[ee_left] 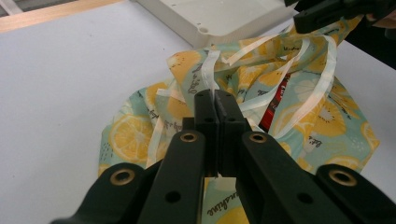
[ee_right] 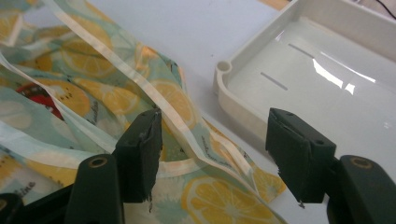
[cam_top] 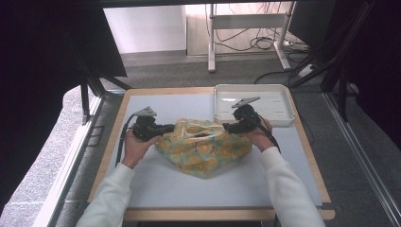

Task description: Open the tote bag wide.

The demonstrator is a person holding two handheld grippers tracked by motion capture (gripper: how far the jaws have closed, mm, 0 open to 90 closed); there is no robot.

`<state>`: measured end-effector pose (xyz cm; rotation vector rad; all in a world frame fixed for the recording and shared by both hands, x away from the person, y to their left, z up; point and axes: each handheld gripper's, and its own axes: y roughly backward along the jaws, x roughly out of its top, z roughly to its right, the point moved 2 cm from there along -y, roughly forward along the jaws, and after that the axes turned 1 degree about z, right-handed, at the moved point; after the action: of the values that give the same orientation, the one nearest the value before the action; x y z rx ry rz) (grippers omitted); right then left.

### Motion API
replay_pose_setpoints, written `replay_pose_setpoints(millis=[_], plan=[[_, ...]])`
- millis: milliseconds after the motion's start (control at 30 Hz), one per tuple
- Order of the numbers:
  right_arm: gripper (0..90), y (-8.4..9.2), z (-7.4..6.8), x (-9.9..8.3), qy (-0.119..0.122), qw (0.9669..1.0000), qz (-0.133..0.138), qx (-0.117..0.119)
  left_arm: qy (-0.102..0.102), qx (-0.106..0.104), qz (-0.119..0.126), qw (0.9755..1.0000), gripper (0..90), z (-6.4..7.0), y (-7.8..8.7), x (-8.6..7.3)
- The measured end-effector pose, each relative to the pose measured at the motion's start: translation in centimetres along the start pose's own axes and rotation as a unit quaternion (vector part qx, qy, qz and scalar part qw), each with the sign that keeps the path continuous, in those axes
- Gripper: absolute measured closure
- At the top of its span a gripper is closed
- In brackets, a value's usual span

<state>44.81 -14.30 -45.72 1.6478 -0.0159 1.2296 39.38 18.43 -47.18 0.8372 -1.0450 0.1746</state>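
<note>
A cloth bag (cam_top: 203,149) printed with lemon slices lies crumpled in the middle of the table, its mouth loosely gaping. Something red (ee_left: 275,105) shows inside it. My left gripper (cam_top: 168,127) is at the bag's left end. In the left gripper view its jaws (ee_left: 215,100) are shut on the bag's white-edged rim (ee_left: 208,74). My right gripper (cam_top: 227,126) is at the bag's right end, near the tray. In the right gripper view its jaws (ee_right: 215,140) stand open over the bag's white-banded edge (ee_right: 177,112), pads apart from the cloth.
A shallow white tray (cam_top: 250,86) stands at the back right of the table, just beyond the bag, with nothing in it. A pale mat (cam_top: 165,179) covers the wooden tabletop. Desk legs and cables are on the floor beyond the table.
</note>
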Motion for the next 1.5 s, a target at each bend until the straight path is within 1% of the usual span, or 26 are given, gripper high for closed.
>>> replay_pose_setpoints(millis=[100,200,333,400,500,533,567,600,633,667,700,733,767,800,833,867,900,967,1000,1033,1067,1167,1367,1433,1467,1500], plan=[[36.2,-0.4,-0.2,-0.1,0.002,1.0000,-0.008,0.001,0.000,0.000,0.000,1.0000,90.0,0.0,0.0,0.0],[36.5,-1.2,-0.5,-0.1,0.017,0.9996,-0.022,0.001,0.001,-0.001,0.000,1.0000,90.0,0.0,0.0,0.0],[38.3,-2.1,-0.8,-0.3,0.025,0.9991,-0.036,0.000,0.000,0.000,0.001,1.0000,90.0,0.0,0.0,0.0],[39.7,-2.3,-0.7,-0.4,0.026,0.9988,-0.041,-0.003,0.000,0.000,0.001,1.0000,90.0,0.0,0.0,0.0],[41.5,-2.8,-0.6,-0.7,0.025,0.9984,-0.050,0.002,0.001,0.000,0.001,1.0000,90.0,0.0,0.0,0.0],[43.4,-3.0,-0.6,-0.9,0.028,0.9981,-0.055,0.000,0.001,0.000,0.001,1.0000,90.0,0.0,0.0,0.0],[47.7,-3.2,-0.6,-1.0,0.030,0.9977,-0.061,-0.005,0.001,0.000,0.000,1.0000,90.0,0.0,0.0,0.0],[49.8,-3.3,-0.6,-1.1,0.030,0.9976,-0.063,-0.005,0.001,0.000,0.000,1.0000,90.0,0.0,0.0,0.0],[54.3,-3.5,-0.6,-1.1,0.029,0.9974,-0.066,-0.006,0.001,0.000,0.000,1.0000,90.0,0.0,0.0,0.0],[54.3,-3.5,-0.6,-1.1,0.029,0.9974,-0.066,-0.006,0.001,0.000,0.000,1.0000,90.0,0.0,0.0,0.0],[62.5,-3.6,-0.4,-1.2,0.022,0.9975,-0.066,-0.008,0.001,0.000,-0.001,1.0000,90.0,0.0,0.0,-0.1],[62.5,-3.6,-0.4,-1.2,0.022,0.9975,-0.066,-0.008,0.001,0.000,-0.001,1.0000,90.0,0.0,0.0,-0.1],[69.2,-3.6,-0.2,-1.2,0.013,0.9980,-0.062,-0.001,0.002,0.000,-0.001,1.0000,90.0,-0.1,0.0,-0.1],[69.2,-3.6,-0.2,-1.2,0.013,0.9980,-0.062,-0.001,0.002,0.000,-0.001,1.0000,90.0,-0.1,0.0,-0.1],[75.9,-3.5,-0.1,-1.2,0.005,0.9984,-0.056,0.002,0.001,0.001,-0.001,1.0000,90.0,-0.1,0.0,-0.1],[75.9,-3.5,-0.1,-1.2,0.005,0.9984,-0.056,0.002,0.001,0.001,-0.001,1.0000,90.0,-0.1,0.0,-0.1],[80.1,-3.3,0.1,-1.2,-0.001,0.9987,-0.051,0.005,0.001,0.002,-0.001,1.0000,90.0,-0.2,0.0,-0.1],[81.9,-3.2,0.2,-1.2,-0.003,0.9988,-0.049,0.007,0.001,0.002,-0.001,1.0000,90.0,-0.1,0.0,-0.1],[83.9,-3.1,0.2,-1.2,-0.007,0.9990,-0.044,0.009,0.001,0.002,-0.001,1.0000,90.0,-0.1,0.0,-0.1],[86.3,-2.7,0.3,-1.2,-0.014,0.9994,-0.030,0.013,0.001,0.002,0.000,1.0000,90.0,-0.1,0.0,-0.1],[86.3,-2.7,0.3,-1.2,-0.014,0.9994,-0.030,0.013,0.001,0.002,0.000,1.0000,90.0,-0.1,0.0,-0.1],[88.0,-2.2,0.4,-1.3,-0.019,0.9996,-0.014,0.017,0.000,0.003,0.000,1.0000,90.0,-0.1,0.0,-0.1],[88.2,-0.3,0.4,-0.9,-0.024,0.9990,0.031,0.022,0.000,0.003,0.001,1.0000,90.0,0.1,0.0,-0.1],[88.2,0.1,0.4,-0.7,-0.022,0.9987,0.040,0.021,0.000,0.004,0.002,1.0000,90.0,0.1,0.0,-0.1],[88.2,0.1,0.4,-0.7,-0.022,0.9987,0.040,0.021,0.000,0.004,0.002,1.0000,90.0,0.1,0.0,-0.1],[88.2,0.5,0.2,-0.6,-0.023,0.9983,0.050,0.022,0.000,0.004,0.003,1.0000,90.0,0.1,0.0,-0.1]])
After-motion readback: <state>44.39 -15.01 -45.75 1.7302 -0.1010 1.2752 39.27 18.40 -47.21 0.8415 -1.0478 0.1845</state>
